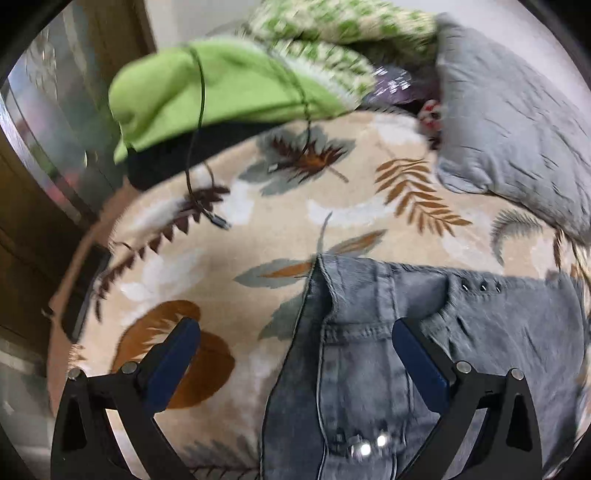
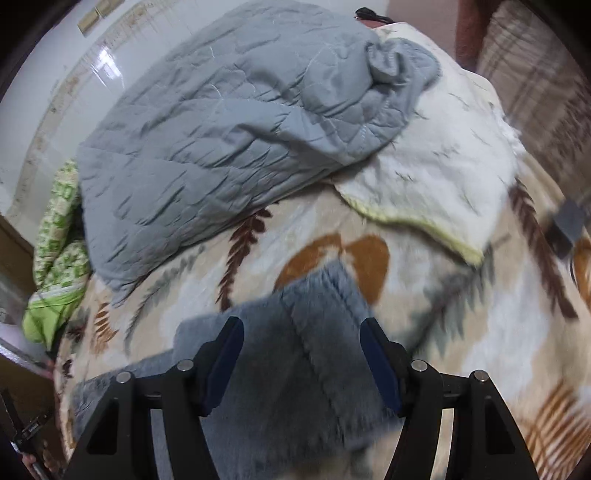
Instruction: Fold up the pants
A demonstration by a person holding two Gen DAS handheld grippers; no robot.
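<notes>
Both grippers are hanging above the bed with nothing in them. The left gripper [image 1: 295,350] has its blue-padded fingers spread wide, and the light-wash denim jeans [image 1: 369,332] lie flat on the leaf-print blanket [image 1: 258,206] right underneath. You can see the waistband end from this side, with a row of small rivets near the top edge and a shiny button low in the frame. The pads aren't touching the fabric.

The right gripper [image 2: 302,354] is spread too, with its jaws well apart and nothing pinched between them. Below it is the other end of the jeans [image 2: 295,350], pretty blurred, but it looks like a folded-over layer with a seam running diagonally across it.

Other stuff on the bed: a gray quilted comforter [image 2: 221,129] bunched up past the jeans, a white fleecy blanket with a yellowish edge [image 2: 436,177] beside it, and a green pillow [image 1: 207,92] with a thin dark cable [image 1: 197,122] draped over it, plus a green-and-white patterned cloth [image 1: 332,33] behind that. Both views are smeared with motion blur.
</notes>
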